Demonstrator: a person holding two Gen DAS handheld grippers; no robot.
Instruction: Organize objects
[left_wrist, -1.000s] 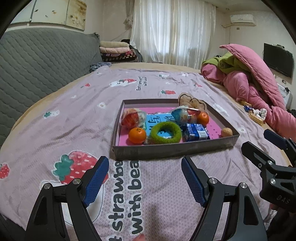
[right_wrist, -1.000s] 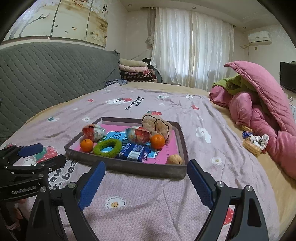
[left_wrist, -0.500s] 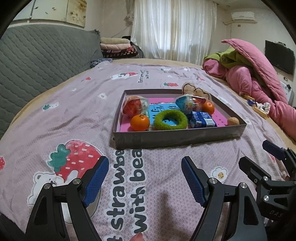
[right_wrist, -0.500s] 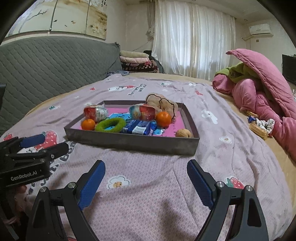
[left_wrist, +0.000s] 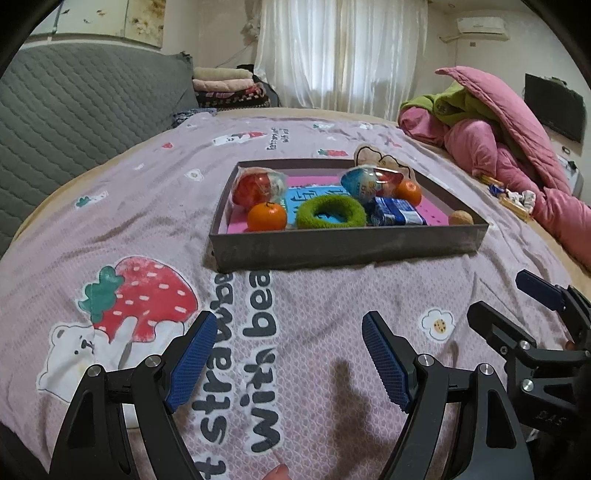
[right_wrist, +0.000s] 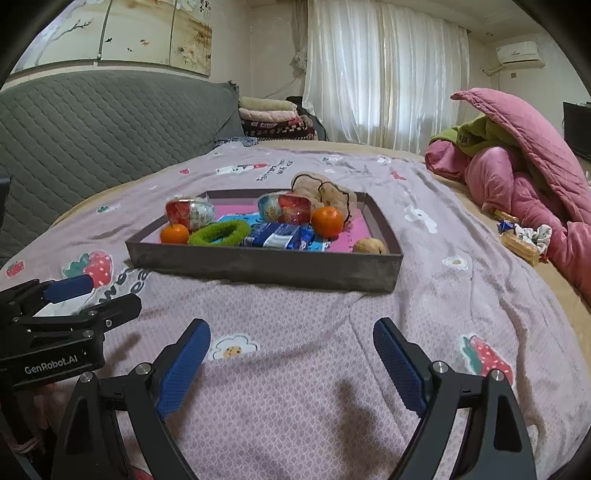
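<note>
A shallow grey tray (left_wrist: 343, 247) (right_wrist: 258, 264) lies on the bed. It holds two oranges (left_wrist: 266, 217) (right_wrist: 327, 220), a green fuzzy ring (left_wrist: 331, 211) (right_wrist: 220, 233), a blue carton (left_wrist: 395, 216) (right_wrist: 279, 236), two wrapped toy eggs (left_wrist: 258, 186) (right_wrist: 190, 212), a walnut (left_wrist: 461, 218) (right_wrist: 369, 245) and a beige plush (right_wrist: 325, 194). My left gripper (left_wrist: 286, 347) is open and empty, low over the sheet in front of the tray. My right gripper (right_wrist: 291, 352) is open and empty beside it.
The bed has a purple strawberry-print sheet (left_wrist: 147, 295). A grey quilted headboard (left_wrist: 74, 110) stands at the left. Pink and green bedding (right_wrist: 517, 177) is piled at the right. A small basket with wrappers (right_wrist: 524, 240) lies near it. Folded blankets (right_wrist: 273, 118) sit at the back.
Both grippers have dropped lower and drawn back from the tray, staying open. Nothing in the tray has moved.
</note>
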